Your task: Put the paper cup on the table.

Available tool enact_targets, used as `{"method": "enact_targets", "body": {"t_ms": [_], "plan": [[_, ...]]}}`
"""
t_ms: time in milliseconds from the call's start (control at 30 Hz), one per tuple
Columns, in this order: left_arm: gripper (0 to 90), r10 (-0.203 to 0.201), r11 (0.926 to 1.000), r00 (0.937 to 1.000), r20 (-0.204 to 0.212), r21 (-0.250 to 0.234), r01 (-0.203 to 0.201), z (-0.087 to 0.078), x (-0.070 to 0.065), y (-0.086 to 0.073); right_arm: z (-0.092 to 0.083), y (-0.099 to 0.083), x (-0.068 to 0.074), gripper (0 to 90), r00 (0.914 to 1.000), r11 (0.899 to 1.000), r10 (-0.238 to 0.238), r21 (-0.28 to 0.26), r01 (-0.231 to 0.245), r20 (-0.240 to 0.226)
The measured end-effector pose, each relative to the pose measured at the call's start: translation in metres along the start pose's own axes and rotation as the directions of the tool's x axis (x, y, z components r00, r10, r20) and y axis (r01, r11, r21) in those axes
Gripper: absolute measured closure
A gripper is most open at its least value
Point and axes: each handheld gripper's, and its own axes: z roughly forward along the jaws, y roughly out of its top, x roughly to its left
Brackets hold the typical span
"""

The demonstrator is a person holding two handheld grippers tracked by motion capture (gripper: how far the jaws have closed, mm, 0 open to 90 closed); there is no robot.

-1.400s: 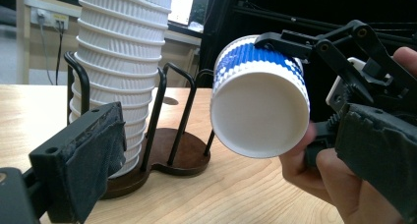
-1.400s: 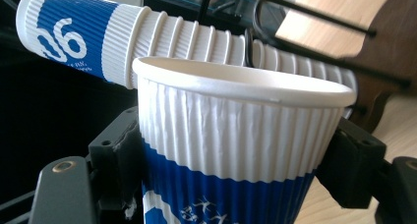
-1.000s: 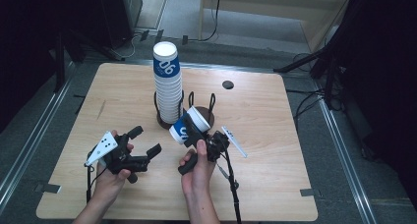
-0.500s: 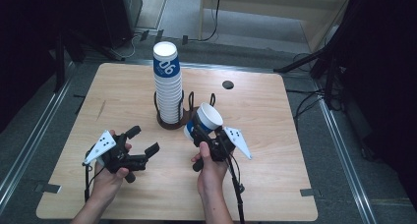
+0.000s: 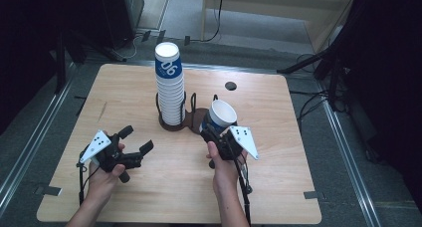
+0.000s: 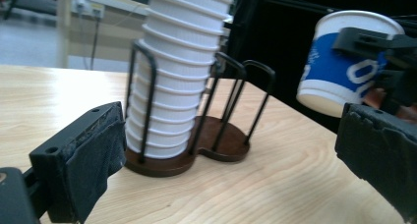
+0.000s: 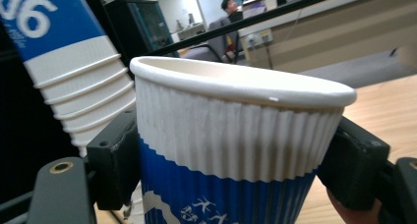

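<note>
Beside cup stack (image 5: 169, 87): right tongs (image 5: 215, 132) clamp paper cup (image 5: 220, 116) (seemingly airborne); left tongs (image 5: 135, 140) apart

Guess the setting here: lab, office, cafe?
Most likely an office-type room set up for recording. A bare wooden table stands on grey flooring with cables trailing behind it, a wall socket strip shows beyond, and desks with a seated person appear in the background.

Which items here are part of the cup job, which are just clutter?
In the job: paper cup in the right hand-held gripper; cup stack; wire cup holder.
Lying about: black disc on the table; floor cables.
</note>
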Motion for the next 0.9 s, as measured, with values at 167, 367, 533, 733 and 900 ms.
{"method": "enact_targets", "body": {"t_ms": [167,367,533,733,900], "plan": [[0.0,-0.001,1.0,0.9992,-0.04,0.006,0.001,-0.005,0.011,0.0,0.003,0.008,-0.012,21.0,0.9983,0.999,-0.043,-0.011,0.044,0.039],[0.0,0.003,1.0,0.9945,-0.105,-0.007,-0.004,-0.012,0.025,0.0,0.007,0.017,-0.025,21.0,0.9918,0.994,-0.105,-0.023,0.107,0.074],[0.0,0.024,0.9996,0.9857,-0.167,-0.008,-0.026,-0.019,0.036,0.0,0.012,0.022,-0.034,21.0,0.9869,0.99,-0.14,-0.02,0.142,0.08],[0.0,0.021,0.9997,0.9753,-0.22,0.019,-0.017,-0.024,0.046,-0.003,0.022,0.023,-0.046,21.0,0.9787,0.983,-0.179,-0.016,0.181,0.101],[0.0,0.025,0.9994,0.9615,-0.274,0.028,-0.018,-0.031,0.056,-0.007,0.032,0.018,-0.058,21.0,0.9732,0.977,-0.206,-0.029,0.21,0.103]]}}
